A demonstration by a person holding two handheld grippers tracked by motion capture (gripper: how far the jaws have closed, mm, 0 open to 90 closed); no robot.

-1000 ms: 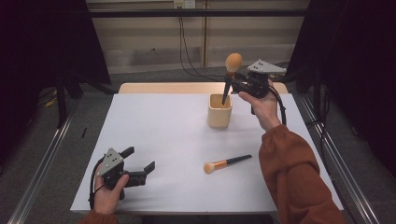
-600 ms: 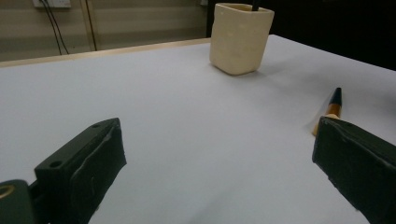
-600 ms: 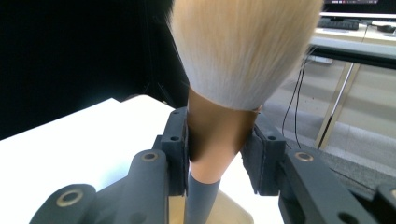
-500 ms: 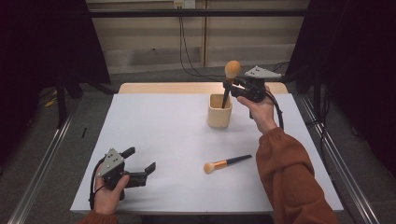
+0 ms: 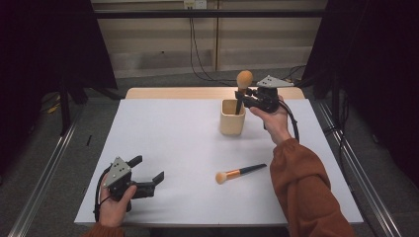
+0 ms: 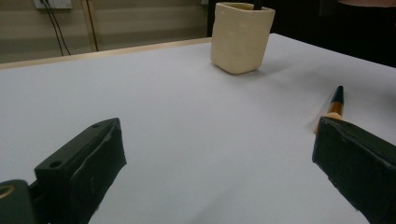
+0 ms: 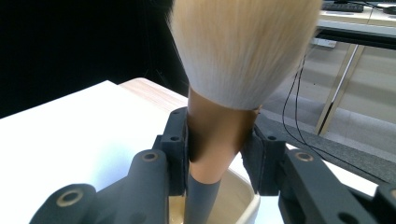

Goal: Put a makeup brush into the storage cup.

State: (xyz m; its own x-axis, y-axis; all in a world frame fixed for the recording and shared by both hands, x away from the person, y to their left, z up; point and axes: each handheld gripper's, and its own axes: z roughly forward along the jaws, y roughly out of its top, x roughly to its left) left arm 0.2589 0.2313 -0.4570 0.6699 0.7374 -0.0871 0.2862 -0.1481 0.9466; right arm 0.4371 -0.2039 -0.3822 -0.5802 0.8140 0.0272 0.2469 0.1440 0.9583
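At the near left of the white table (image 5: 163,138), the left gripper (image 5: 148,177) rests low in the person's left hand (image 5: 114,207), its two black jaws spread wide apart with nothing between them. The left gripper view looks out between those jaws across the bare tabletop and shows what the high view cannot: the cream cup's (image 6: 241,37) side wall up close, slightly uneven, with a dark handle tip just rising above its rim.

Toward the middle, a second makeup brush (image 5: 240,172) lies flat on the table, near the front edge, bristles to the left and dark handle to the right. In the left gripper view only its dark tip and orange ferrule (image 6: 335,103) peek out from behind the right-hand jaw.

Farther back and right of centre stands the cup (image 5: 232,118), upright near the far edge. The held makeup brush (image 5: 243,85) stands in it, handle down inside the cup and tan bristle head up above the rim.

At the far right, the right gripper (image 5: 245,97) in the person's right hand (image 5: 271,118) is clamped on that brush. The right gripper view shows the grip closely: both pads press the brown ferrule (image 7: 215,140) just under the pale bristles, while the grey handle runs down into the cup's open mouth (image 7: 243,198).
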